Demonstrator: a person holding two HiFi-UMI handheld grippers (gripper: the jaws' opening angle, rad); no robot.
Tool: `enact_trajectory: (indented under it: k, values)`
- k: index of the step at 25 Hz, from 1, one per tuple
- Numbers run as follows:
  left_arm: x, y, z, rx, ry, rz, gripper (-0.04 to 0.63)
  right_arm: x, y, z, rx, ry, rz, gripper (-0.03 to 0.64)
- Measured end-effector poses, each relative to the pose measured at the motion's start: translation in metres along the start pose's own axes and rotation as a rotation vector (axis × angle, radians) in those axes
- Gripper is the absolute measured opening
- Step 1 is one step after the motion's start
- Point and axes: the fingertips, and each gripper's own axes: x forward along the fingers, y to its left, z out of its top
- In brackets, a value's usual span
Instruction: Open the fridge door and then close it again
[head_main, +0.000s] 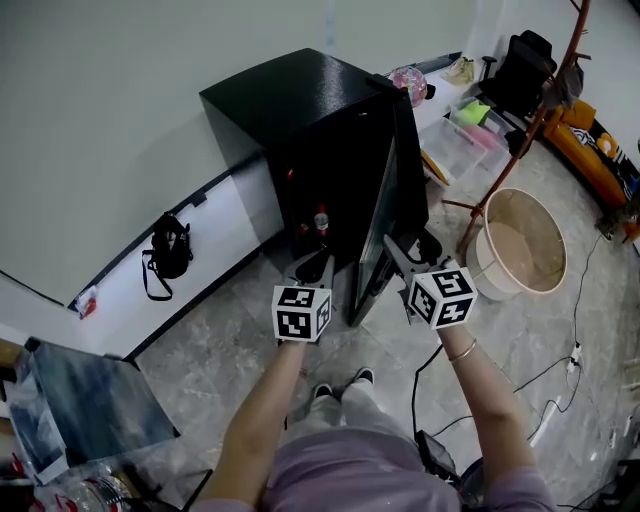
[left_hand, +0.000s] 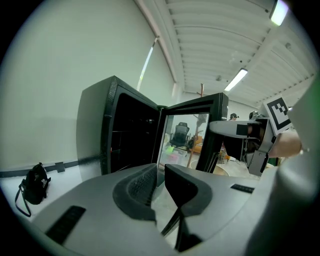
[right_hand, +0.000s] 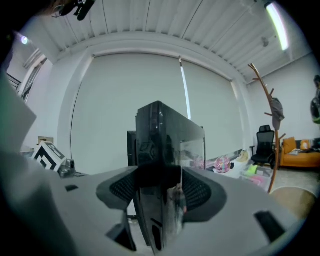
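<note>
Head view first. There's the fridge (head_main: 290, 100), a squat black box with a matte, faintly speckled skin, backed up against the wall. Its door (head_main: 393, 190) is swung well out from the fridge's front, so by my reading the opening is done and the closing is yet to come. A small bottle (head_main: 321, 222) stands low inside the fridge. The right gripper (head_main: 405, 258) sits at the door's free edge, the sensible spot because it is farthest from the hinge. The left gripper (head_main: 316, 268) hangs before the fridge's open mouth and touches nothing. Grey marbled floor (head_main: 230, 320) spreads in front of the fridge.

Over to the left gripper view. The jaws are all but together with only a sliver between them, and nothing is in it. One ribbed dark pad (left_hand: 137, 185) points at the fridge's dark cavity. The door shows as a clear pane in a black frame.

In the right gripper view the jaws are spread wide, with the door's glossy edge standing edge-on between the ribbed pads (right_hand: 197, 192) and filling the gap. I'd call it a loose straddle, not a pinch, well placed for swinging the door back to the fridge.
</note>
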Motion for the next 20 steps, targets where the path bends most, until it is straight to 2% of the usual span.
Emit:
enact_trajectory:
  k: [6, 11, 20]
  values:
    - [-0.009, 0.012, -0.001, -0.001, -0.003, -0.003, 0.090, 0.021, 0.029, 0.002, -0.008, 0.012, 0.032, 0.272]
    - [-0.012, 0.022, -0.005, -0.002, 0.000, 0.002, 0.111, 0.040, 0.046, 0.003, -0.020, 0.016, 0.042, 0.272]
    - [-0.004, 0.025, 0.002, 0.037, 0.002, -0.025, 0.173, 0.066, 0.068, 0.005, -0.020, 0.016, 0.083, 0.282]
